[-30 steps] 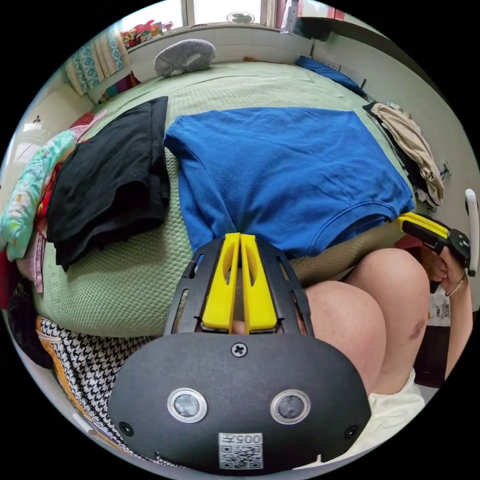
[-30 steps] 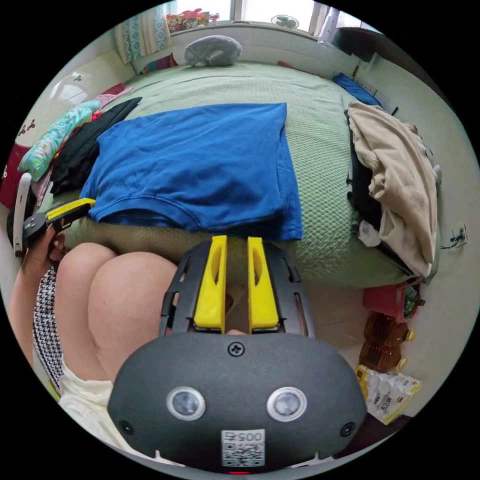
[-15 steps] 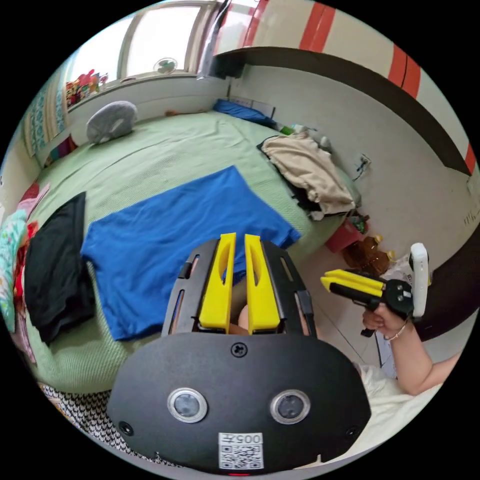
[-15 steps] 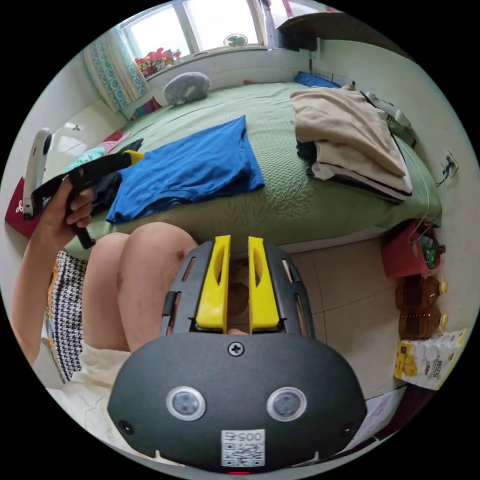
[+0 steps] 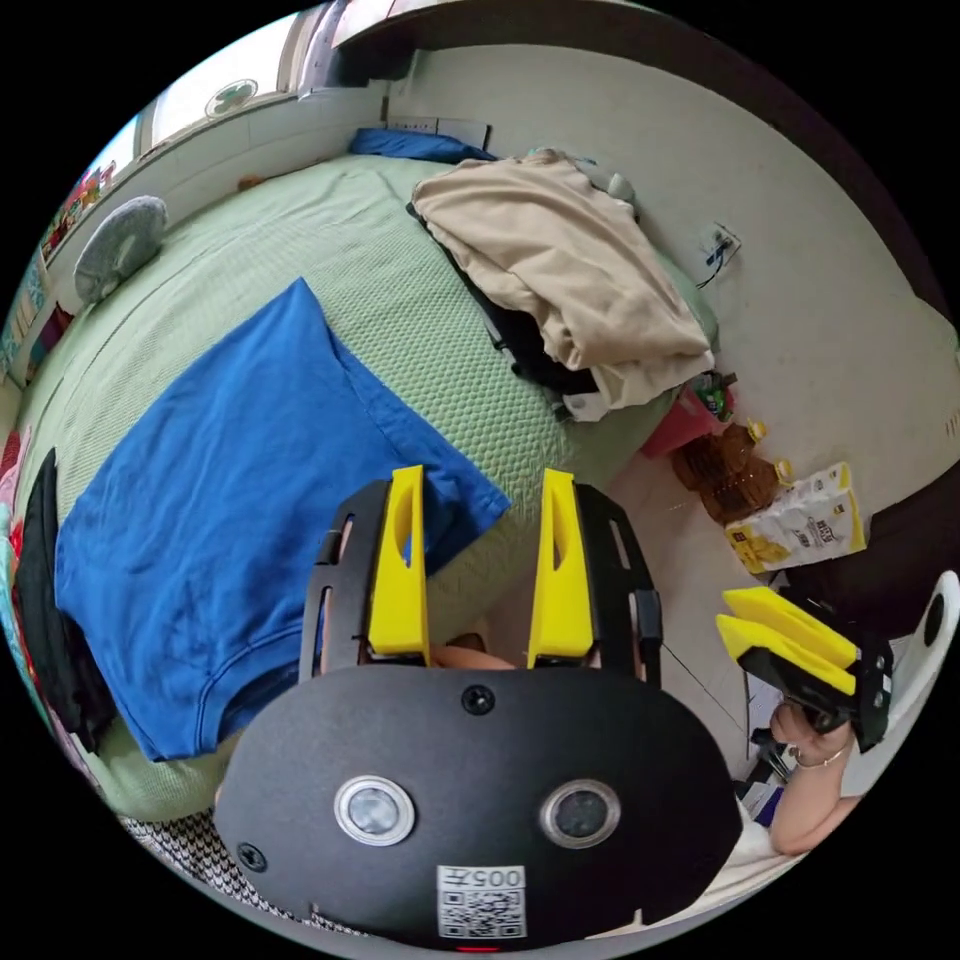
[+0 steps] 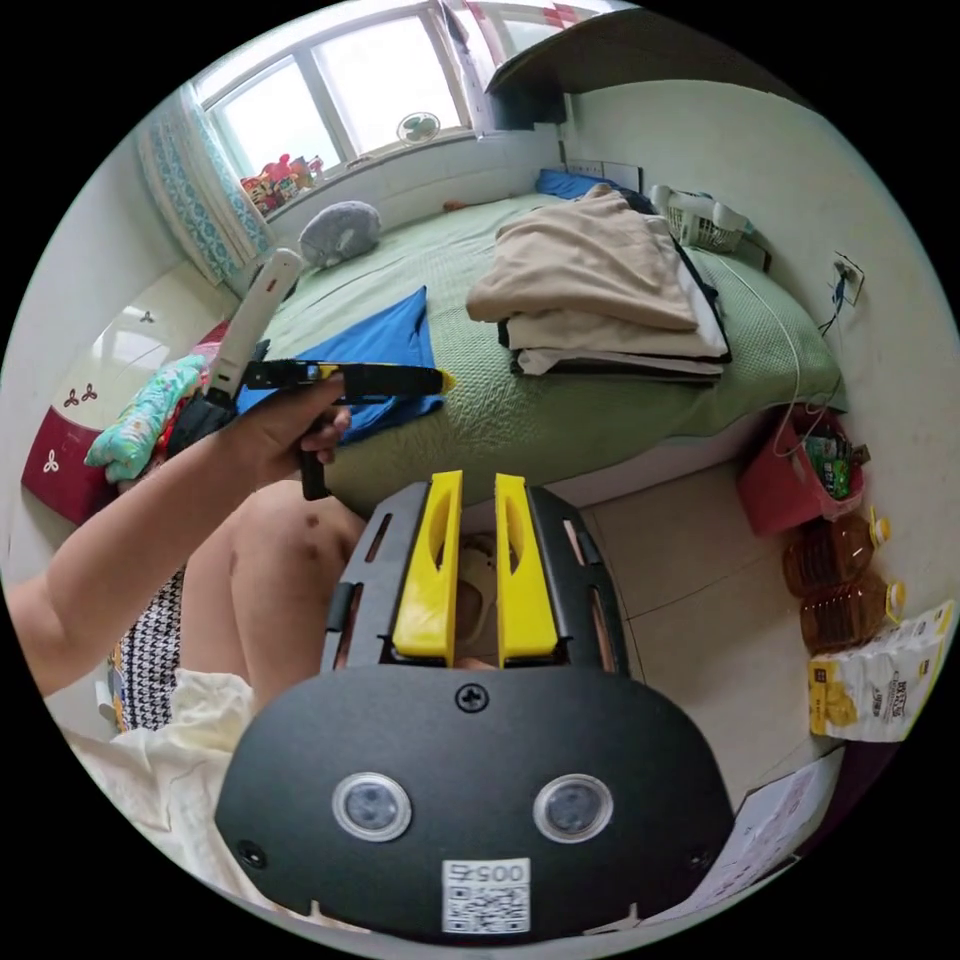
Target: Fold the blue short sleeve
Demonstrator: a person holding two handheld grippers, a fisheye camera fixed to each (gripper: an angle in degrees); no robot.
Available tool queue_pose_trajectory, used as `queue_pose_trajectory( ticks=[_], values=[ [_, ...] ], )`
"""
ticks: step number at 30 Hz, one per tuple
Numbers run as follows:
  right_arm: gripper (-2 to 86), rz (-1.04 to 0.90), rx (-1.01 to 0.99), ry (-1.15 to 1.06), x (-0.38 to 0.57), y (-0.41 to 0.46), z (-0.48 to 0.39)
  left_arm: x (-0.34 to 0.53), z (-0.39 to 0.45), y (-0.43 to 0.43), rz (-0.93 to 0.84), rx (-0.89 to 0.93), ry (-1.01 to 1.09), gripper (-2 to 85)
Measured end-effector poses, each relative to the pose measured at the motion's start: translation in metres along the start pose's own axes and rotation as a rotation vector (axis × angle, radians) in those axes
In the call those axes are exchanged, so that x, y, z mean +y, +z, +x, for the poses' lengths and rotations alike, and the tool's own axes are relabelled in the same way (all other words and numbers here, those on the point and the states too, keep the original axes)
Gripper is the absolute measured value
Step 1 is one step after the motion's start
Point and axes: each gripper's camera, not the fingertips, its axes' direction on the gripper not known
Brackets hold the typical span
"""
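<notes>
Our left claw (image 5: pixel 478 560), jaws spread and empty, sits nearer the blue short sleeve (image 5: pixel 230 510), whose corner lies just ahead-left; our right claw (image 6: pixel 470 565), jaws nearly together and empty, hangs off the bed (image 5: pixel 420 320).

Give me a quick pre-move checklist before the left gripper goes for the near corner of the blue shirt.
1. Left gripper open: ok, the jaws stand wide apart.
2. Left gripper free of load: ok, nothing sits between the jaws.
3. Blue shirt lying flat on the green bed: ok, with its near corner by the bed's edge.
4. Corner unobstructed: ok, the beige clothes pile lies apart from the shirt.
5. Right gripper out of the way: ok, held off the bed, over the floor.
6. Right gripper ready to grasp: not ok, the jaws are nearly together.
</notes>
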Motion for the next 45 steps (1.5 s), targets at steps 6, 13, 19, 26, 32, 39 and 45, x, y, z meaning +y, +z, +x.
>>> queue_pose_trajectory(
  ticks=[6,13,19,26,32,39,45],
  values=[
    [6.0,-0.027,-0.019,-0.021,-0.016,0.007,0.010,-0.001,0.012,0.009,0.034,-0.106,0.012,10.3],
    [5.6,-0.048,-0.026,-0.061,-0.046,0.018,0.004,-0.012,0.009,0.009,-0.006,-0.092,0.019,6.2],
    [5.9,-0.002,-0.057,-0.166,-0.116,0.008,-0.002,-0.010,-0.009,-0.020,0.023,-0.006,0.026,4.9],
    [8.8,-0.039,-0.065,-0.293,-0.260,0.044,-0.021,0.008,-0.041,-0.053,0.103,0.037,-0.009,4.9],
    [8.7,-0.231,-0.326,-0.083,-0.340,0.130,-0.002,0.021,-0.073,-0.060,0.087,0.060,-0.007,4.9],
    [10.8,-0.356,-0.333,-0.070,-0.392,0.177,-0.021,0.030,-0.111,-0.071,0.103,0.171,-0.023,5.0],
    [9.7,-0.420,-0.271,-0.080,-0.419,0.208,-0.046,0.040,-0.129,-0.083,0.124,0.192,-0.026,4.9]
  ],
)
